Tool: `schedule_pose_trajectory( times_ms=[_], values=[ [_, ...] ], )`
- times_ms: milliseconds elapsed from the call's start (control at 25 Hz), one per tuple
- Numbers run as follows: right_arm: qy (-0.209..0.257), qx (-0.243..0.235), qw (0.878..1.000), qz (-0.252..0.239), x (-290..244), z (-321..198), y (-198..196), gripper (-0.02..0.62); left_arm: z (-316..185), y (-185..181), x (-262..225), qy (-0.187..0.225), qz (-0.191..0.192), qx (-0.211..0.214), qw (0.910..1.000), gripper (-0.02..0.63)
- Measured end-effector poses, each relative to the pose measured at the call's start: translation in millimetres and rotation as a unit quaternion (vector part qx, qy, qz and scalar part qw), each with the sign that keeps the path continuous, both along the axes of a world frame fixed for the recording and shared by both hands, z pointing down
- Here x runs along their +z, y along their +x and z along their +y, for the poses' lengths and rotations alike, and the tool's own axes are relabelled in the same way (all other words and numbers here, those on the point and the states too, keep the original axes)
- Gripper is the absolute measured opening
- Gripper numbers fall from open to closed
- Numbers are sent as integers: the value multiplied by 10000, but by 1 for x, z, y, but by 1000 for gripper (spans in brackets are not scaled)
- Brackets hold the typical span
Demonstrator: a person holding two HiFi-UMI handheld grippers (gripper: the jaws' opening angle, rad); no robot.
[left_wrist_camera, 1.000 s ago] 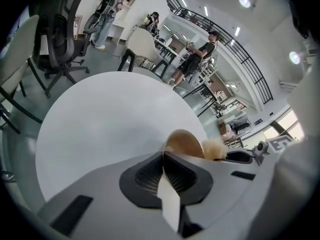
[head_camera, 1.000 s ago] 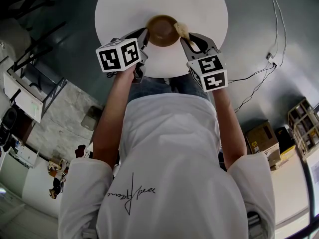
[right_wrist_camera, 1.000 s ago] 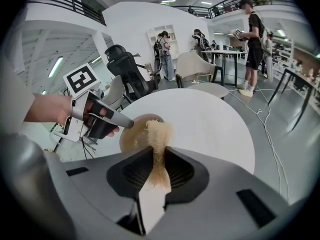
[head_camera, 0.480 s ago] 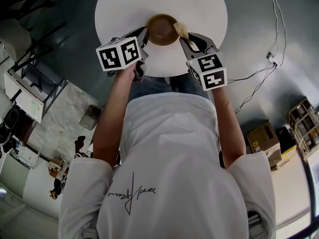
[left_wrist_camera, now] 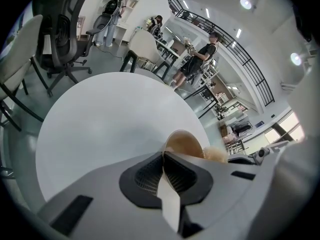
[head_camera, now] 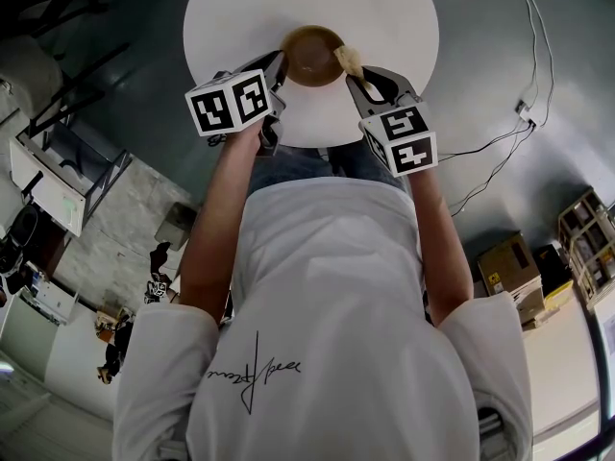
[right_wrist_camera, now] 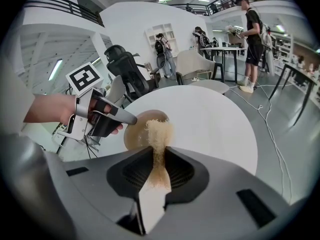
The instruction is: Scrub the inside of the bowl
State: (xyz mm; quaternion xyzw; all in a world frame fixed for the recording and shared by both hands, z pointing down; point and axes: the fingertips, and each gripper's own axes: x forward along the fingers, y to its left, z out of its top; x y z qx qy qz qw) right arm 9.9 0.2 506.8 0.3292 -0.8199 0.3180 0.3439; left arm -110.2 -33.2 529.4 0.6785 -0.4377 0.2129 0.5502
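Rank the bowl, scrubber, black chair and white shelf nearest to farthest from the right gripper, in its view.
1. Scrubber, held in the fingers of the right gripper.
2. Bowl, just ahead on the table, slightly left.
3. Black chair, beyond the table, left.
4. White shelf, at the back wall.

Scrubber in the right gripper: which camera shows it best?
The right gripper view: the fibrous scrubber sits centre frame, pinched in the right gripper, its frayed end at the brown bowl. The head view shows only a small pale tuft at the bowl's right edge; the left gripper view, a blurred tan patch behind the bowl.
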Motion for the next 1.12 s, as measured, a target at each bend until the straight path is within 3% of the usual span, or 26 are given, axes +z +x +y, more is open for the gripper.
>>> schedule_pose_trajectory(
  times_ms=[1120],
  values=[
    [-194,-3,9997,-118,2,18,-5,86,-2,-1,-1,60,-34,-1,10000,17]
  ],
)
